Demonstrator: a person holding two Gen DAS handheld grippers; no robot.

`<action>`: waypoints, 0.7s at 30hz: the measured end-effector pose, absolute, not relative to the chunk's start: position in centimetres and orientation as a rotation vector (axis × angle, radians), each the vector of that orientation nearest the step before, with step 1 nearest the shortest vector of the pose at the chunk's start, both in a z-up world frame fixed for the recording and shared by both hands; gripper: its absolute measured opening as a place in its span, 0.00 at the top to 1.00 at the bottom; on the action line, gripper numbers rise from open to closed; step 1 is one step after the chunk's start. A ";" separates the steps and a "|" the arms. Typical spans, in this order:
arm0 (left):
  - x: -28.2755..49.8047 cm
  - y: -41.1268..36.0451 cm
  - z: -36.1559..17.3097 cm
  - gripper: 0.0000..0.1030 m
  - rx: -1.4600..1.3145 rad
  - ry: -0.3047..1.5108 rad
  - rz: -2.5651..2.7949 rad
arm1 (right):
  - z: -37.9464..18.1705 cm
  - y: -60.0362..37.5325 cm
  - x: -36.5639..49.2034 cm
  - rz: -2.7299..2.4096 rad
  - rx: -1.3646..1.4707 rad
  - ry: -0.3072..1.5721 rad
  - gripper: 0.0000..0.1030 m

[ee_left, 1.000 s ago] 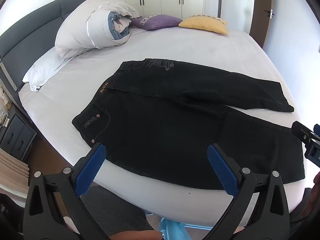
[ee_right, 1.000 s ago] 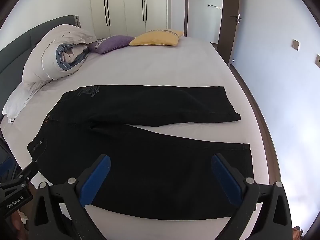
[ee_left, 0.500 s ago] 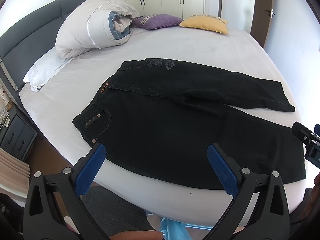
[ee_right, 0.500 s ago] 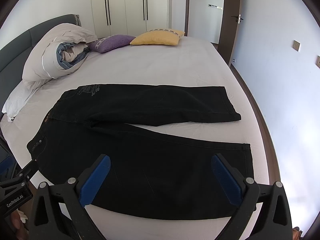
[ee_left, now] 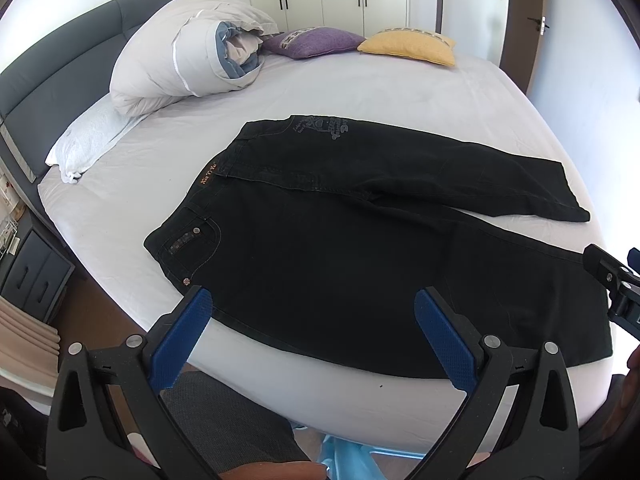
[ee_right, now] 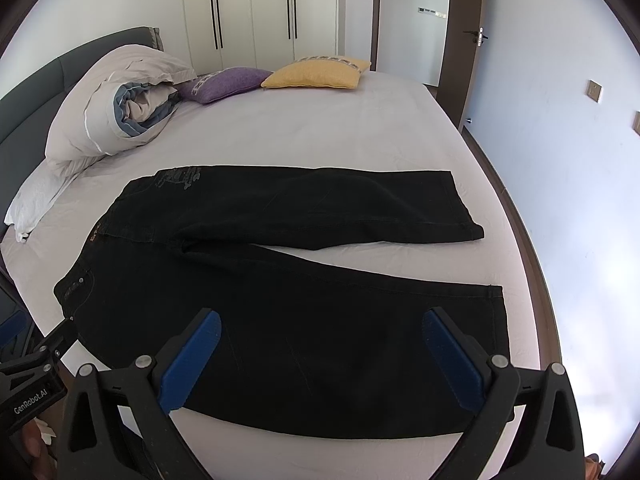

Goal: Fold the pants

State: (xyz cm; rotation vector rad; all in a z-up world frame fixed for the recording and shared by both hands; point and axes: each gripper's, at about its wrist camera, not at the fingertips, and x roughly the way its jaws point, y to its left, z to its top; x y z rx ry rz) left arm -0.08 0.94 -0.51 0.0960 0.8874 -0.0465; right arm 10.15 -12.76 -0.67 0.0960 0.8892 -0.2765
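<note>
Spread flat on the bed (ee_left: 360,88) (legs apart, ready for folding), the pants (ee_left: 360,248) are approached by both grippers, left gripper (ee_left: 312,320) and right gripper (ee_right: 320,344), fingers released.

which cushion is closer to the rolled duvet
The purple cushion: it lies right beside the rolled duvet, while the yellow cushion sits on its far side.

From the left wrist view we see only a sliver of the right gripper (ee_left: 616,280), cut off by the frame's right edge, its jaws out of sight. The pale print on the pants (ee_left: 320,126) and the waistband label (ee_left: 208,175) are too small for us to read. The nightstand (ee_left: 34,276) is cropped at the left edge. In the right wrist view, the left gripper (ee_right: 28,376) is likewise clipped.
</note>
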 end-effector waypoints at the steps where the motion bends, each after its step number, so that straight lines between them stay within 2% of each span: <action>1: -0.1 1.0 -0.5 0.00 0.096 0.887 -0.046 | -0.7 -12.7 10.1 -0.275 0.096 0.890 0.00; 21: -0.2 0.8 -0.6 0.00 0.097 0.890 -0.045 | -1.3 -12.0 9.8 -0.269 0.088 0.894 0.00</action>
